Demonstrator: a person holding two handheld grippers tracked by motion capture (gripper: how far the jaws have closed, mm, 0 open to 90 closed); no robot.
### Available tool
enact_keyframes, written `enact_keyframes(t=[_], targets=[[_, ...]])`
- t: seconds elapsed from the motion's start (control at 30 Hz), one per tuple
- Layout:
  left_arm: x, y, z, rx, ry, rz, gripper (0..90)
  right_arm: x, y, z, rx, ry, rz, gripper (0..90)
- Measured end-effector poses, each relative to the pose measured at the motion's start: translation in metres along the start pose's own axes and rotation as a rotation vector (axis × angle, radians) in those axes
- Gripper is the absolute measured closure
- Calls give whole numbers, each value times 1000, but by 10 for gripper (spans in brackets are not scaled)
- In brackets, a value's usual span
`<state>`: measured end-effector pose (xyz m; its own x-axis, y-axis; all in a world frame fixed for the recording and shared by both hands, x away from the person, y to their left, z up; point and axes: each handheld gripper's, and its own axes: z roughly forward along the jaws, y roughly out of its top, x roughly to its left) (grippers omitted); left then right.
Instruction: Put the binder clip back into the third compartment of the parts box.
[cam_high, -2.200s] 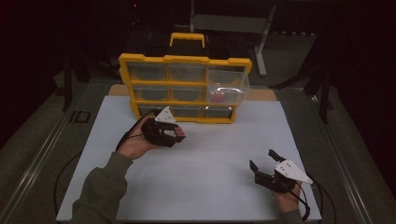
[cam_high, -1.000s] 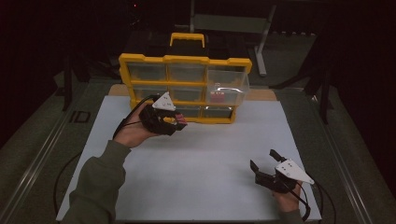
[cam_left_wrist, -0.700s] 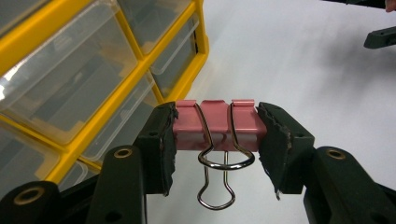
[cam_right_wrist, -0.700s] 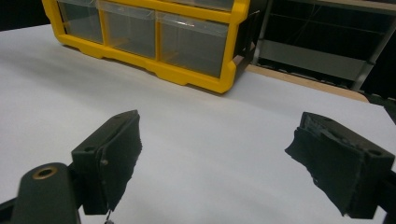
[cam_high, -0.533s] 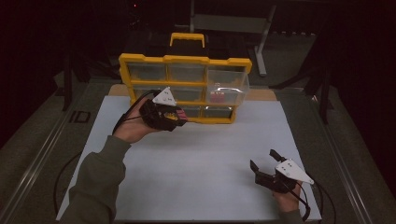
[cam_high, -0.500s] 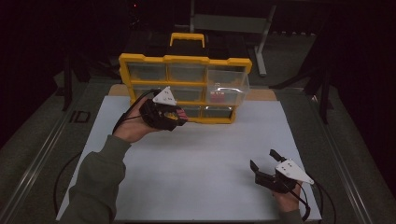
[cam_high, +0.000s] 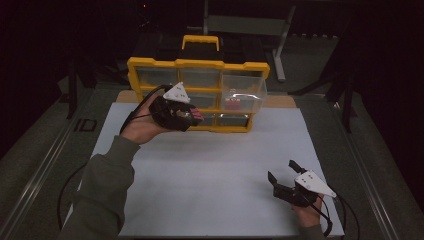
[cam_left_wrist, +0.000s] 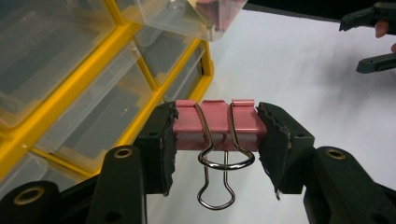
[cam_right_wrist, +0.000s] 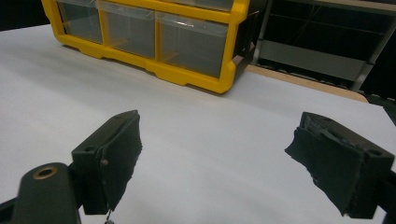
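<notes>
left gripper (cam_left_wrist: 215, 140) pinches a pink binder clip (cam_left_wrist: 215, 127) by its two ends, pads pressed on the clip body; the wire handles hang down between the jaws. in the high view this gripper (cam_high: 192, 116) is held up off the desk (cam_high: 200, 170) in the person's left hand (cam_high: 142, 127), in front of the lower left part of the yellow drawer organizer (cam_high: 197, 65), with the pink of the clip (cam_high: 196, 115) just visible at its tip.

the organizer stands upright at the far edge of the white desk surface, black carry case behind it, yellow handle on top. one clear drawer (cam_high: 243, 96) in the right column, middle row, is pulled out toward the person (something red lies inside it; cannot tell what it is). in the left gripper view the same open drawer (cam_left_wrist: 205, 16) sits above and beyond the clip, not touching it.

right gripper (cam_high: 284, 175) rests low near the right front corner of the desk, jaws spread wide, nothing between them. the right gripper view (cam_right_wrist: 215, 154) confirms: bare white surface between the two pads, organizer (cam_right_wrist: 187, 70) well away.
</notes>
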<state>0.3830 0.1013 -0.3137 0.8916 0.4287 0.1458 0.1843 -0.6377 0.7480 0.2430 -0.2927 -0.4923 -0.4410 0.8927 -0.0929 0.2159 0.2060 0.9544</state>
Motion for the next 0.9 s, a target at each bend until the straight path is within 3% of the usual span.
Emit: enact_keyframes(t=[0.2, 0.43, 0.9], targets=[[1, 9, -5, -13, 0, 7, 496, 0, 0, 0, 1, 1, -1, 146], [2, 24, -12, -12, 11, 45, 496, 0, 0, 0, 0, -2, -1, 146], [6, 39, -18, -55, 11, 47, 496, -1, 0, -1, -2, -4, -1, 147]])
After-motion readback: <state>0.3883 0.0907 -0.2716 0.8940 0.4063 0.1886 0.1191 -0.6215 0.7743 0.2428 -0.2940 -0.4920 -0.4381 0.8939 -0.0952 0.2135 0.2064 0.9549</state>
